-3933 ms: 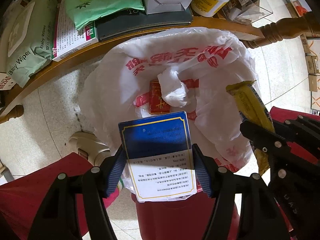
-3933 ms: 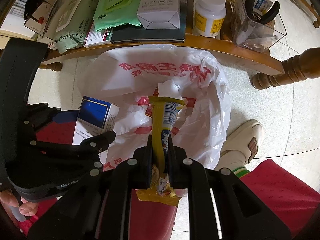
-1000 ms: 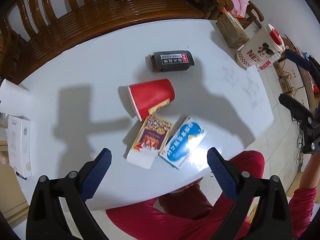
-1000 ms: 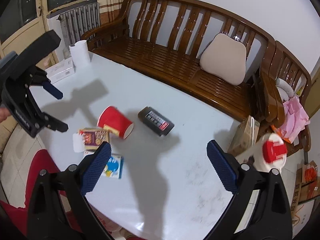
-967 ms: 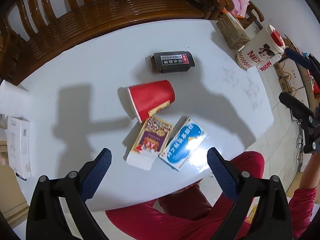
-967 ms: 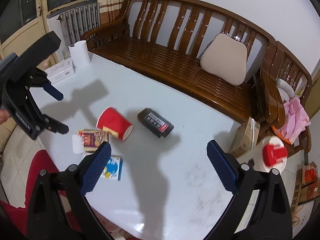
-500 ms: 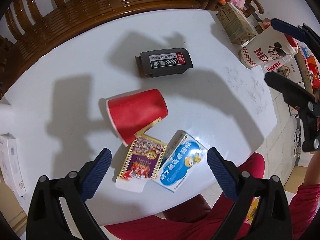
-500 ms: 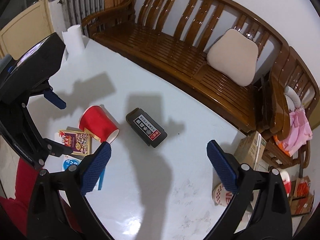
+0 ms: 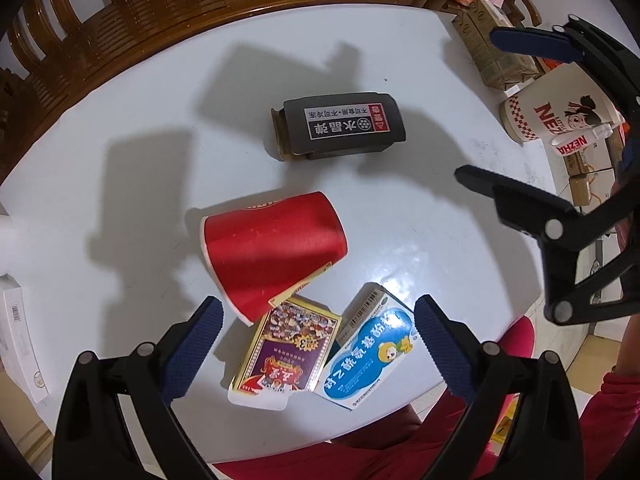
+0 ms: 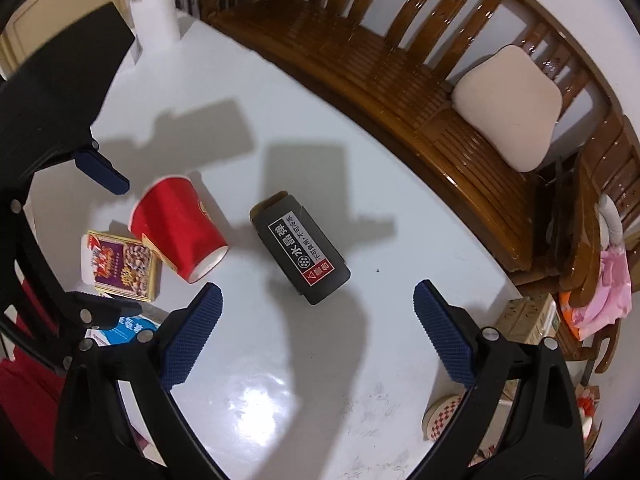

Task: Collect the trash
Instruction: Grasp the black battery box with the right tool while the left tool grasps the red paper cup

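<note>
A red paper cup (image 9: 272, 248) (image 10: 176, 228) lies on its side on the white table (image 9: 120, 184). Partly under its rim sits a purple and gold packet (image 9: 288, 356) (image 10: 120, 266), with a blue and white box (image 9: 368, 360) (image 10: 128, 326) beside it. A black box (image 9: 340, 126) (image 10: 304, 256) lies farther out. My left gripper (image 9: 316, 332) hovers open above the packet and the blue box. Above the black box, my right gripper (image 10: 316, 316) hangs open; it also shows at the right edge of the left wrist view. Neither holds anything.
A wooden bench (image 10: 360, 56) with a beige cushion (image 10: 508, 108) runs along the table's far side. A printed paper tub (image 9: 560, 116) stands at the table's right end, a white roll (image 10: 156, 12) at the left end. Red trousers (image 9: 400, 452) show under the near edge.
Both grippers let go of the blue carton and yellow wrapper at the bag and swung to the table. Over the last second both moved down closer to the items, still open.
</note>
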Demonstrator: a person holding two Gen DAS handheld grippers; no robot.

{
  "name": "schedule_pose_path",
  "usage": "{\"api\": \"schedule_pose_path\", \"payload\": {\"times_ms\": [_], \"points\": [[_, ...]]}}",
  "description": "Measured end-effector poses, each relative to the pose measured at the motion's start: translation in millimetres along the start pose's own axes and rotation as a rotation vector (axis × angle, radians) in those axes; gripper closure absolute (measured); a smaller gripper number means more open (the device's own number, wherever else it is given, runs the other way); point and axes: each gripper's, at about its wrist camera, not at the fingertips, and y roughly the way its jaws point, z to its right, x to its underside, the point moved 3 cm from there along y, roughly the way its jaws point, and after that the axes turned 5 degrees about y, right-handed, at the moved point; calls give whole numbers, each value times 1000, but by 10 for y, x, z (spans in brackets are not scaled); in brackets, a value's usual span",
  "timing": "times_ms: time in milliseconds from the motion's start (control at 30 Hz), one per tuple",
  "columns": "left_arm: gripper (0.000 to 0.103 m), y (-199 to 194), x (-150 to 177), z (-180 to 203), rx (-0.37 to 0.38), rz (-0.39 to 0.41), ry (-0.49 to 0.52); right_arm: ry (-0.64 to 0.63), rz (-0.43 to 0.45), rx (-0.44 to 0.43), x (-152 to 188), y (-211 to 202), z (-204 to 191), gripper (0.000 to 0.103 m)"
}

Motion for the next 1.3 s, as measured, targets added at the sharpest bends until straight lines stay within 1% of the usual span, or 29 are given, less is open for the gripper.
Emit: {"api": "schedule_pose_path", "payload": {"times_ms": [167, 300, 433, 533, 633, 767, 867, 967, 1067, 1167, 1300], "points": [[9, 132, -64, -32, 7, -11, -20, -10, -54, 2, -86, 235, 56, 9], [9, 223, -103, -52, -5, -17, -25, -64, -94, 19, -123, 434, 16, 9], [8, 253, -157, -58, -24, -4, -21, -123, -144, 48, -145, 644, -48, 9], [8, 271, -182, -72, -19, -4, -28, -132, -176, 29, -209, 797, -74, 9], [8, 276, -198, -99, -3, -3, -37, -129, -185, 7, -239, 879, -72, 9], [8, 194, -182, -168, 19, 24, -41, -124, -180, -50, -246, 930, -109, 9], [8, 166, -153, -245, 33, 28, -58, -124, -180, -53, -248, 947, -117, 9], [8, 152, -133, -283, 19, 39, -77, -118, -184, -66, -268, 972, -127, 9], [8, 94, -108, -288, 25, 52, -53, -124, -183, -74, -273, 988, -140, 9], [8, 73, -82, -268, 4, 59, -42, -127, -184, -77, -282, 1014, -160, 9], [8, 113, -81, -298, -24, 47, -36, -130, -185, -75, -294, 1050, -162, 9]]}}
